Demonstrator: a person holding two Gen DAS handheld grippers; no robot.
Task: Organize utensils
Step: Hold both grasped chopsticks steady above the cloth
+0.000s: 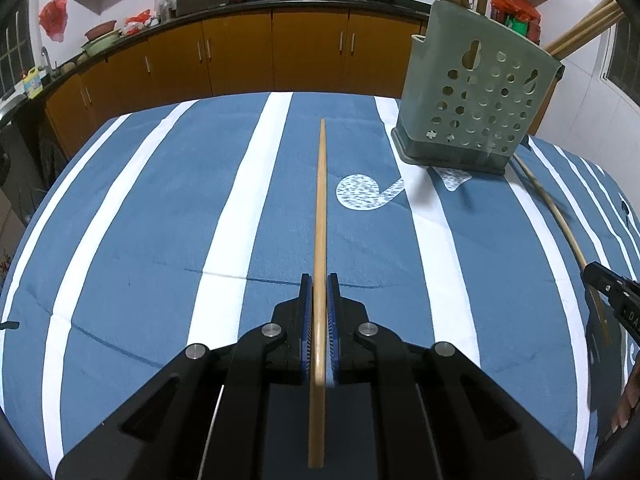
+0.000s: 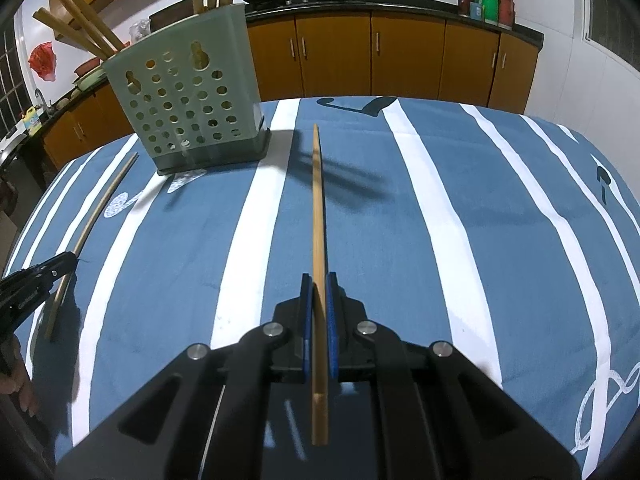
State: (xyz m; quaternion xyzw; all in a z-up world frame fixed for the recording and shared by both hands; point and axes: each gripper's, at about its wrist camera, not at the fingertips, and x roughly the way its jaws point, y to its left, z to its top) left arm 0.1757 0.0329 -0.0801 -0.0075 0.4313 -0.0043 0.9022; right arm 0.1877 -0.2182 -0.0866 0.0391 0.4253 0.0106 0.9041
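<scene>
Where blue fingers (image 1: 306, 320) close, one chopstick (image 1: 320, 240) each, lengthwise between.

The table (image 1: 120, 220) is covered by a blue cloth with white stripes (image 2: 460, 240) and a few printed white and dark motifs. On it stands a pale green perforated utensil holder (image 1: 476, 96) on a darker base, upright, with wooden utensil handles rising out of its top.
</scene>
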